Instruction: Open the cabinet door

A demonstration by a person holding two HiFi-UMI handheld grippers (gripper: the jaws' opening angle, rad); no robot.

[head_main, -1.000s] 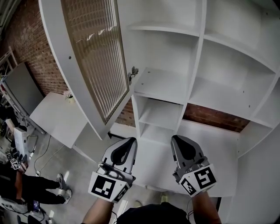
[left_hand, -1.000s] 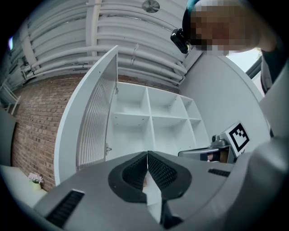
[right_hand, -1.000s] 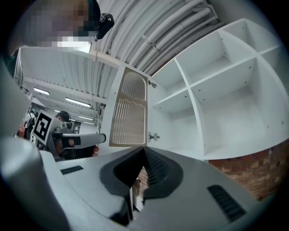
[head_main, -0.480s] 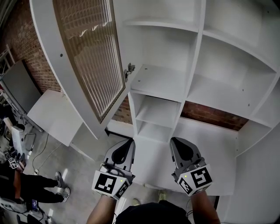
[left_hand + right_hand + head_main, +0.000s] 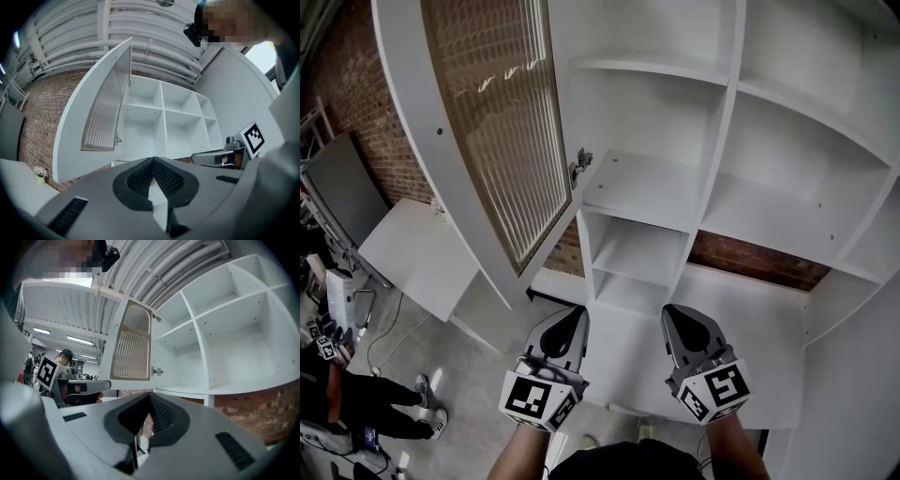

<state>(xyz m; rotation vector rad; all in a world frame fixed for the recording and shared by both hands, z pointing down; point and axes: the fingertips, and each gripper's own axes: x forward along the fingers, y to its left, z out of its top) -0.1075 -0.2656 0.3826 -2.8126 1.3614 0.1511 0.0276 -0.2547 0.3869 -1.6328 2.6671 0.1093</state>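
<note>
Where the head view looks down: the white cabinet (image 5: 727, 122) stands against a brick wall (image 5: 370, 122), its shelf compartments bare. The cabinet door (image 5: 487, 122), a white frame round a ribbed glass panel, is swung wide open to the left and hangs from a hinge (image 5: 581, 162) on the cabinet's left side. The left gripper (image 5: 576, 317) and the right gripper (image 5: 674, 315) are held side by side low in the frame, well apart from the door and touching nothing. A marker cube (image 5: 534, 399) sits at the rear of the left one. A white table (image 5: 412, 253) lies to the left below the door. A person (image 5: 356, 405) is at the lower left edge.

Left gripper view: the jaws are pressed together at their tips, with nothing between them. The open door shows ahead at upper left, its panel angled away from the shelves. A small flower pot (image 5: 41, 172) sits at far left. Ceiling pipes (image 5: 140, 28) run overhead. The right gripper shows at the right edge.

Right gripper view: the jaws meet at their tips and grip nothing. The door is ahead, turned outward beside the hinge. Ceiling lights (image 5: 79, 340) show at left.
</note>
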